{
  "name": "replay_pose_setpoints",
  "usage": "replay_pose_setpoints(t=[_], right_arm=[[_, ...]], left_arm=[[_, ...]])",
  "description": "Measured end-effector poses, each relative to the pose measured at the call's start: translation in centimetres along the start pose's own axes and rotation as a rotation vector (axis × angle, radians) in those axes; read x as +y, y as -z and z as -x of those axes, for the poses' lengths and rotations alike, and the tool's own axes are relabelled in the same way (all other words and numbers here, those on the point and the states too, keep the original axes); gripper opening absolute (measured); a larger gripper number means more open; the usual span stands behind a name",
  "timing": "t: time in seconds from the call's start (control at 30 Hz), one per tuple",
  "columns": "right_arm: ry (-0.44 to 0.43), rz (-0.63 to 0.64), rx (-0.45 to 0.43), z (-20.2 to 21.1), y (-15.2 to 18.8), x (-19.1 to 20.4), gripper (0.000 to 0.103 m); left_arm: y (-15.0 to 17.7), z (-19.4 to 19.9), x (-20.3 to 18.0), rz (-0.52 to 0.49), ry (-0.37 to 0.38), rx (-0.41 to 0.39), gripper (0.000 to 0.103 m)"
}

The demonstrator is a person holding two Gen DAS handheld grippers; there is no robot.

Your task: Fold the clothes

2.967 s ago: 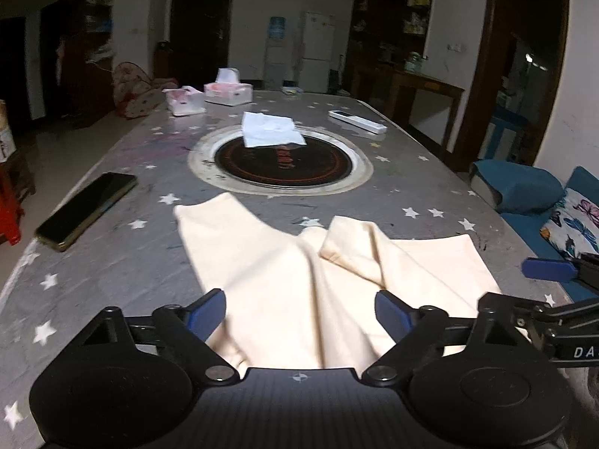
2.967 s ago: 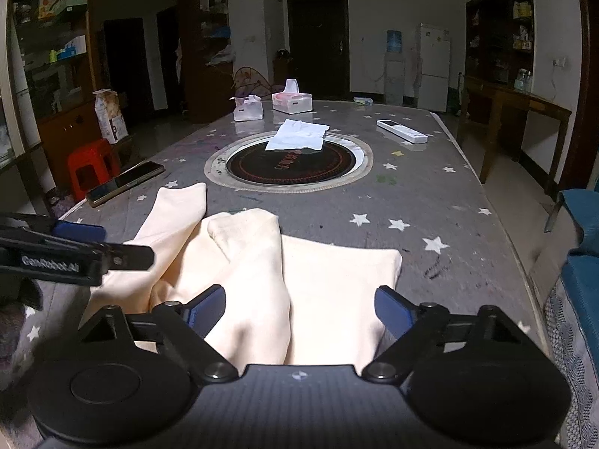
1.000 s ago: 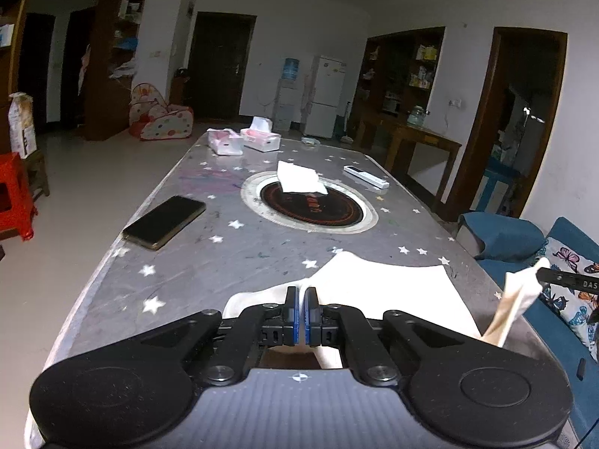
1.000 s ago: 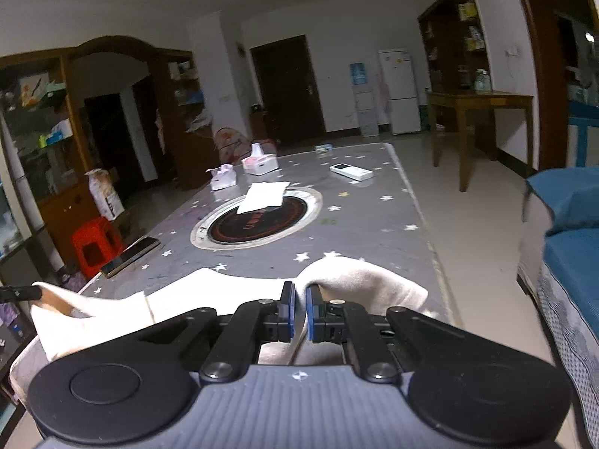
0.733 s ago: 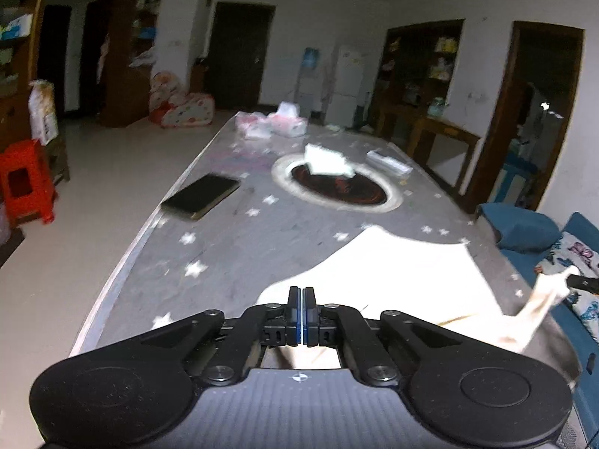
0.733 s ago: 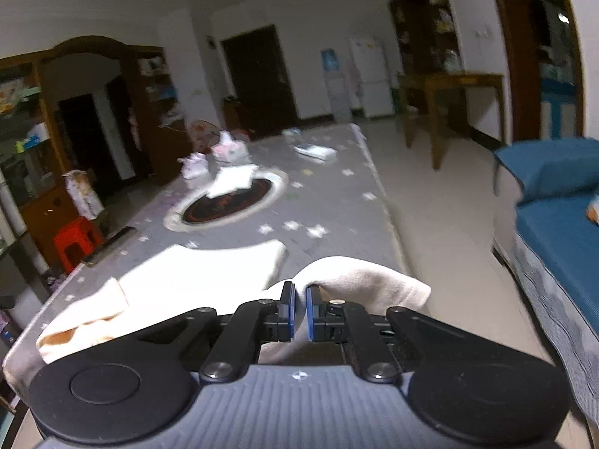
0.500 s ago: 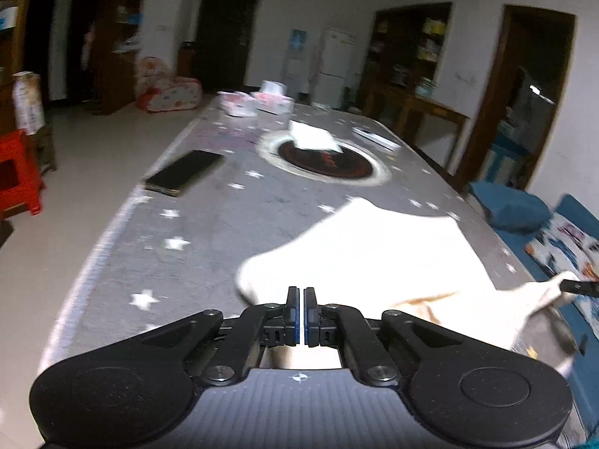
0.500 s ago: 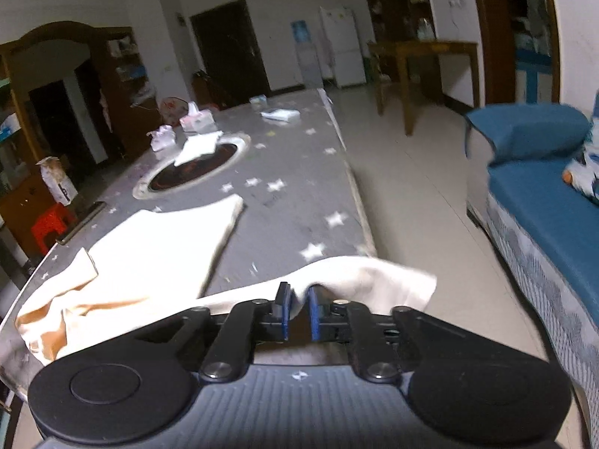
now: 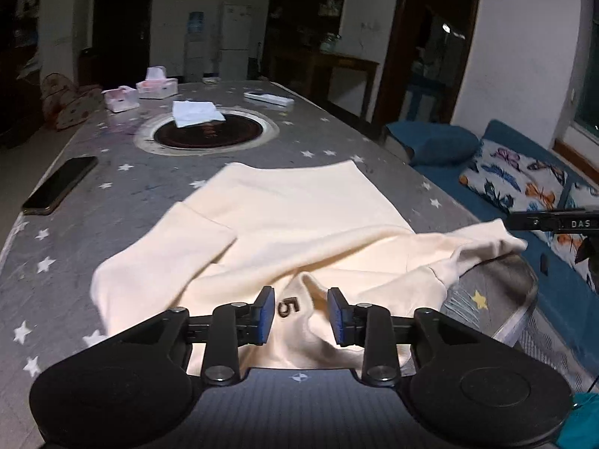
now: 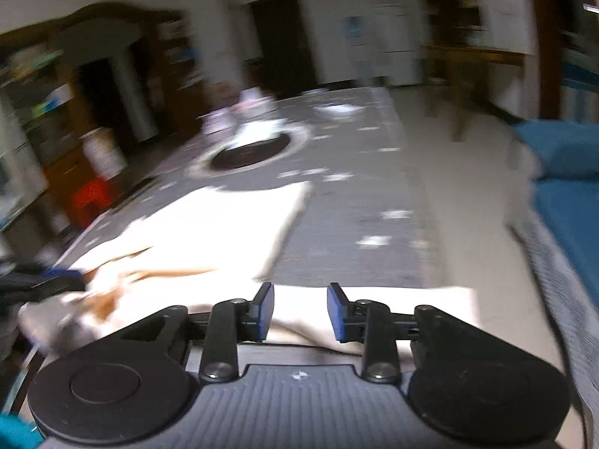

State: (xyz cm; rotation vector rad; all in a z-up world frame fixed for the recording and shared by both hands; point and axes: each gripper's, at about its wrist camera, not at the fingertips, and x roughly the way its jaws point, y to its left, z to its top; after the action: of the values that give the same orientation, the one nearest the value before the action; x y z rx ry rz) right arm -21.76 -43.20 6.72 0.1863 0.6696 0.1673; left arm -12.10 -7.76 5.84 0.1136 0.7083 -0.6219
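A cream garment (image 9: 284,220) lies spread on the grey star-patterned table (image 9: 123,187), bunched at the near edge, with a dark "5" label between my left fingers. My left gripper (image 9: 301,314) is open just above that bunched near edge, holding nothing. My right gripper (image 10: 299,312) is open over the garment's near right edge (image 10: 374,299); that view is motion-blurred. The right gripper's tip also shows at the right of the left wrist view (image 9: 554,220), beside the garment's sleeve end.
A black phone (image 9: 60,185) lies at the table's left edge. A round black burner (image 9: 207,134) with a white cloth (image 9: 196,112) sits mid-table, tissue boxes (image 9: 155,86) and a remote (image 9: 267,99) behind it. A blue sofa with a patterned cushion (image 9: 520,183) stands right of the table.
Both grippers were shut on the garment's near edge and pulled it flat; now both have opened and let it go. The garment has settled on the table.
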Motion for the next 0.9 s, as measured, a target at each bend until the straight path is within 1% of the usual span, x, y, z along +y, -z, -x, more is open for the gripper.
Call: replay_pose_setpoints(t=[0.07, 0.17, 0.23, 0.27, 0.3, 0.37, 0.5, 0.53, 0.57, 0.63, 0.67, 0.77, 0.9], right_arm=[[-0.074, 0.087, 0.023, -1.2, -0.3, 2.3, 0.037], [-0.154, 0.187, 0.051, -2.7, -1.0, 5.3, 0.037], [-0.196, 0.239, 0.071, -3.7, -1.4, 7.0, 0.037], [-0.211, 0.267, 0.082, -4.2, -1.5, 7.8, 0.037], [-0.222, 0.298, 0.095, -4.8, -1.6, 8.5, 0.038], [-0.233, 0.353, 0.117, -5.8, -1.6, 9.7, 0.038], [-0.248, 0.412, 0.166, -7.4, -1.0, 10.9, 0.037], [-0.251, 0.422, 0.171, -7.3, -0.7, 10.9, 0.036], [-0.254, 0.433, 0.177, -7.2, -0.5, 10.9, 0.027], [-0.26, 0.453, 0.189, -7.0, 0.0, 10.9, 0.013], [-0.262, 0.46, 0.191, -6.8, 0.2, 10.8, 0.009], [-0.265, 0.483, 0.199, -5.4, 0.6, 10.6, 0.006], [-0.273, 0.527, 0.251, -3.8, 1.7, 10.6, 0.006]], left_arm=[[0.1, -0.6, -0.1, -0.007, -0.004, 0.015, 0.035], [0.3, -1.2, -0.2, -0.018, -0.002, 0.032, 0.032], [0.4, -1.5, -0.2, -0.025, 0.0, 0.042, 0.024], [0.5, -1.7, -0.2, -0.029, 0.002, 0.047, 0.015], [0.6, -1.8, -0.2, -0.032, 0.003, 0.049, 0.009], [0.7, -1.8, -0.2, -0.039, 0.008, 0.048, 0.004], [0.6, -0.7, -0.3, -0.058, 0.027, 0.017, 0.002], [0.6, -0.4, -0.3, -0.06, 0.032, 0.012, 0.002], [0.6, 0.0, -0.4, -0.065, 0.038, 0.008, 0.002], [0.7, 0.9, -0.5, -0.077, 0.053, -0.001, 0.002], [0.8, 1.3, -0.6, -0.087, 0.062, -0.002, 0.002], [1.4, 2.3, -1.0, -0.116, 0.095, 0.01, 0.002], [2.7, 3.2, -1.4, -0.162, 0.137, 0.041, 0.002]])
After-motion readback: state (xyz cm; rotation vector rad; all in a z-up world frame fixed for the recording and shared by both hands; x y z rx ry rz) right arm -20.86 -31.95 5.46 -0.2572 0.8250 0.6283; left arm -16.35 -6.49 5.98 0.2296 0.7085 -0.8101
